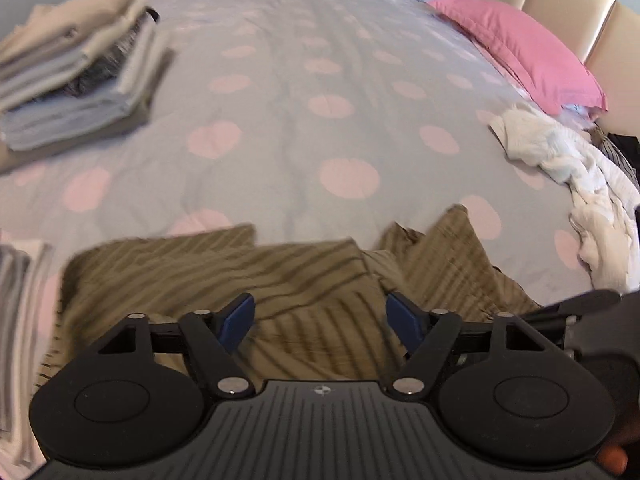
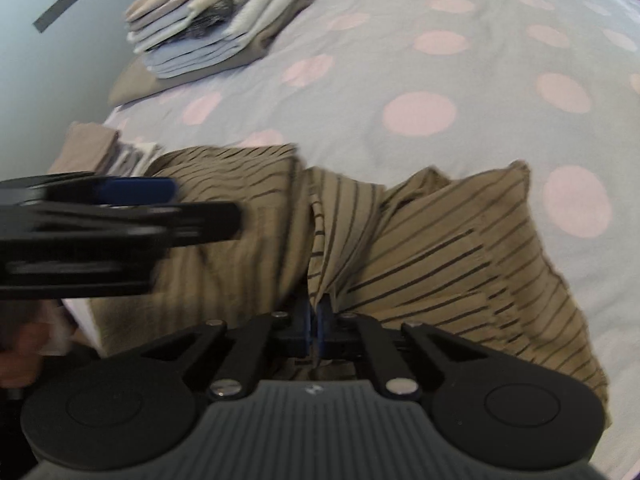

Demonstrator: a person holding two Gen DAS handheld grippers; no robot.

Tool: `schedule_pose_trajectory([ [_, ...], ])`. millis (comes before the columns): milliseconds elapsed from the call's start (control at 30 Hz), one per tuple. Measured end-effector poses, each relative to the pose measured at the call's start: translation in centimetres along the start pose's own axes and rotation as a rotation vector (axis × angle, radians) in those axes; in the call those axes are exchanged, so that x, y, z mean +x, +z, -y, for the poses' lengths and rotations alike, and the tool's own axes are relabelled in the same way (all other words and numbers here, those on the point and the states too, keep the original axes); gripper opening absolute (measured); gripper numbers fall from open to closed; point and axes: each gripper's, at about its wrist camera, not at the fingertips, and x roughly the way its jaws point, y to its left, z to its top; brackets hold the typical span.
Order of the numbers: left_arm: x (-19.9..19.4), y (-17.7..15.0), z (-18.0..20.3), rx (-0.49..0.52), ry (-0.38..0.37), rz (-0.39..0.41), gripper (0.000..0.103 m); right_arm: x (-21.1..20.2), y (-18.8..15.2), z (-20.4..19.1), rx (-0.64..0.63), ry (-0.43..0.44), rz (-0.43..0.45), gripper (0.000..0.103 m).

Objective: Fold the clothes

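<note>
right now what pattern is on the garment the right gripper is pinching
Thin dark stripes on the tan cloth garment, clearest in the right wrist view.

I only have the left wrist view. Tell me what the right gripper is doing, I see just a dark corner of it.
Observer: The right gripper is shut on a fold of the brown striped garment, at its near edge.
Operator: Report where my left gripper sits relative to that pinch.
Observer: The left gripper is to the left of the pinch, above the garment, blurred.
Operator: Confirm what lies left of the garment; it's blurred here.
Observer: A small folded pile, beige and striped, lies at the garment's left edge, nearer than the tall stack of folded clothes.
</note>
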Motion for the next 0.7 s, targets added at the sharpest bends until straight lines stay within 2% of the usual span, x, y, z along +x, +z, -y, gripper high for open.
schedule_pose_trajectory([
  [33,0.6,0.0,0.1,-0.009,-0.003,-0.017,0.067,-0.1,-0.2,-0.2,-0.002,0.011,-0.008,0.003],
  [133,2.4,0.0,0.1,-0.04,-0.01,-0.068,0.05,0.2,-0.5,-0.2,-0.01,-0.005,-0.026,0.003],
  [200,3.1,-0.3,-0.2,-0.07,-0.036,-0.098,0.027,0.3,-0.7,0.2,0.0,-0.004,-0.032,0.003],
  [300,3.4,-0.4,-0.4,-0.09,-0.058,-0.109,0.006,0.0,-0.8,0.9,0.025,0.01,-0.024,0.003],
  [433,1.5,0.1,-0.3,-0.087,-0.054,-0.038,0.001,-1.5,-0.6,1.1,0.017,-0.039,0.047,0.002],
  [700,-7.9,1.9,-2.0,-0.093,-0.048,0.17,0.0,-9.6,0.4,1.8,0.013,-0.219,0.287,0.002],
])
